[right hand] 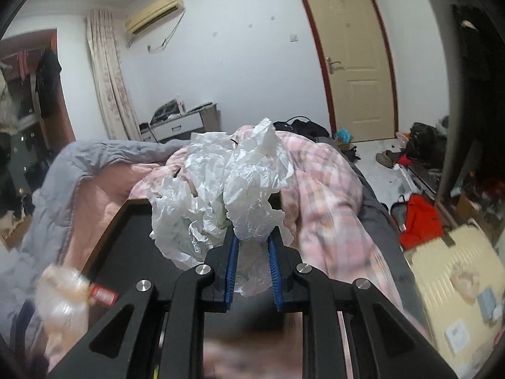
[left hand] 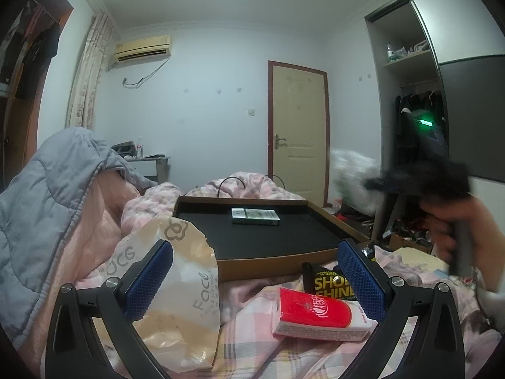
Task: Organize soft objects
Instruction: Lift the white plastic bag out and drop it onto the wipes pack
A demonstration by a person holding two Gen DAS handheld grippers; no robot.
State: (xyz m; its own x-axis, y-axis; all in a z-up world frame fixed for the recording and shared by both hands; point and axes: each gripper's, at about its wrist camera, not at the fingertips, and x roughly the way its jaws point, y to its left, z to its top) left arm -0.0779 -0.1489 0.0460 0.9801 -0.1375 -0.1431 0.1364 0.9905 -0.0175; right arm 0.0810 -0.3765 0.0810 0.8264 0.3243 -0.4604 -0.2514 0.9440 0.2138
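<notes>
A cluttered bedroom with pale walls.
A cream door (left hand: 298, 132) faces the bed (right hand: 325, 183); an air conditioner (left hand: 143, 49) hangs beside the floral curtain (left hand: 90, 72), and an open wardrobe (left hand: 410, 72) stands at right.

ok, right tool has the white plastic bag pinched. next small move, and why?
Probably carry the white plastic bag a little further over the black tray and lower it before letting go. The right tool is shut on the bag, the bag hangs above the tray's near edge, and the tray has bare floor there.

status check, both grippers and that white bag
Right hand-held gripper shut on white plastic bag, above tray. Left hand-held gripper open, empty. Nothing blocking.
</notes>
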